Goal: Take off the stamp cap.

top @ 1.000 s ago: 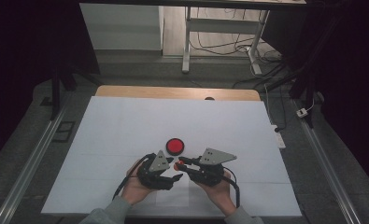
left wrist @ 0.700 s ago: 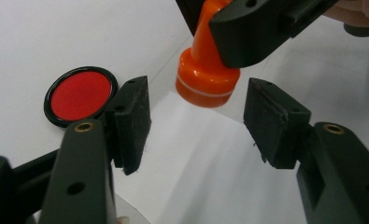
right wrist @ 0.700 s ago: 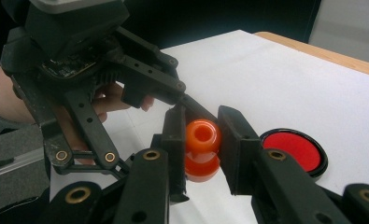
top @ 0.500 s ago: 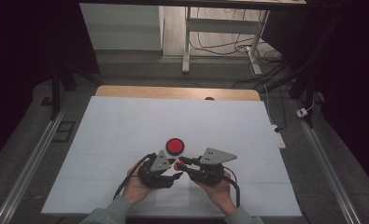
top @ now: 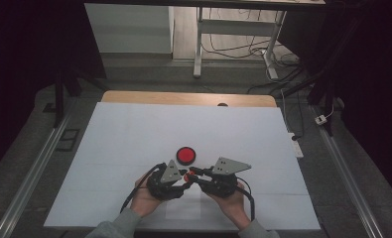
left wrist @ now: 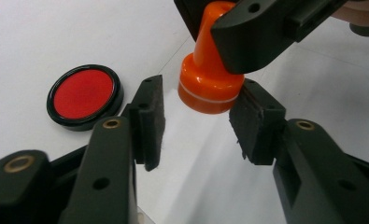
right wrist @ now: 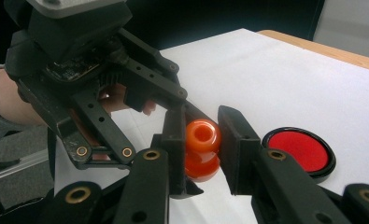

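The right gripper (right wrist: pixel 198 149) clamps the orange stamp's (right wrist: pixel 202 148) handle near the table's (top: pixel 134 124) front edge. The left gripper (left wrist: pixel 196 123) has been closing around the stamp's base, its pads not yet touching. The red ink pad (top: pixel 186 155) lies open just behind. Stamping is still left.

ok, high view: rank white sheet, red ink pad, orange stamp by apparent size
1. white sheet, covers most of the table.
2. red ink pad, small disc.
3. orange stamp, mostly hidden between the grippers, so its rank below the pad is unsure.
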`<action>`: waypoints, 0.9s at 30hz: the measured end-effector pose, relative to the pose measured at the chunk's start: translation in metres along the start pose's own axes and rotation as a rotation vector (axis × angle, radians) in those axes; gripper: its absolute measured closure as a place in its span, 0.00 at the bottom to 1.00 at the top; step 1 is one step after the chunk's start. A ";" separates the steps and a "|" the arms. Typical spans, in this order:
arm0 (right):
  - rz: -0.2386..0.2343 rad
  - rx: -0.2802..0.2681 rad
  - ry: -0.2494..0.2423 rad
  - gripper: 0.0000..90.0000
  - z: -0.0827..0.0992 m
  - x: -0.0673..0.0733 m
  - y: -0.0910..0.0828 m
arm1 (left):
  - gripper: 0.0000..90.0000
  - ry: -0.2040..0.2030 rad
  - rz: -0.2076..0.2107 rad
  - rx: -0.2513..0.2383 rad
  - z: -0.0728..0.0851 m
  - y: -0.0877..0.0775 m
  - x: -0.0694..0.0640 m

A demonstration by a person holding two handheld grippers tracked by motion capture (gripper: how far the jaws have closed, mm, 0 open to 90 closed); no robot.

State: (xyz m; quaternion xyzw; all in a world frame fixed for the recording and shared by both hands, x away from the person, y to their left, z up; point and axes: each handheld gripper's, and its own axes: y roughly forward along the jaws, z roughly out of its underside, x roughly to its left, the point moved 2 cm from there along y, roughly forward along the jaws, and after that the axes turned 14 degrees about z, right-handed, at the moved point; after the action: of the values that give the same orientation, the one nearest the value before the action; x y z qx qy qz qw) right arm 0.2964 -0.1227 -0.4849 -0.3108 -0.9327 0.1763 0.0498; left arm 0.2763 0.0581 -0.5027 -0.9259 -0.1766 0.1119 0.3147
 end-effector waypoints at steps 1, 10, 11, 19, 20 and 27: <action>0.000 -0.001 0.001 0.80 0.000 0.000 0.000 | 0.63 0.001 0.000 0.002 0.000 0.000 0.000; 0.000 -0.003 0.008 0.80 0.000 -0.001 0.000 | 0.69 0.013 0.003 0.002 0.000 0.001 -0.001; -0.001 -0.004 0.008 0.80 0.000 -0.001 0.000 | 0.70 0.014 0.005 0.003 0.000 0.001 -0.001; -0.001 -0.003 0.010 0.80 0.000 0.000 0.000 | 0.72 0.028 -0.002 0.005 0.001 0.001 -0.002; 0.000 -0.003 0.009 0.80 0.000 0.000 0.000 | 0.72 0.031 -0.003 0.006 0.001 0.001 -0.002; -0.001 0.002 0.003 0.80 0.001 0.001 0.001 | 0.73 0.040 -0.012 0.024 0.002 0.001 -0.002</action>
State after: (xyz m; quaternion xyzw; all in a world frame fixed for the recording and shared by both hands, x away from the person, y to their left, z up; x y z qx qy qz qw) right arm 0.2961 -0.1217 -0.4858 -0.3104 -0.9326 0.1769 0.0517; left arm 0.2738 0.0577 -0.5049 -0.9230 -0.1744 0.0938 0.3299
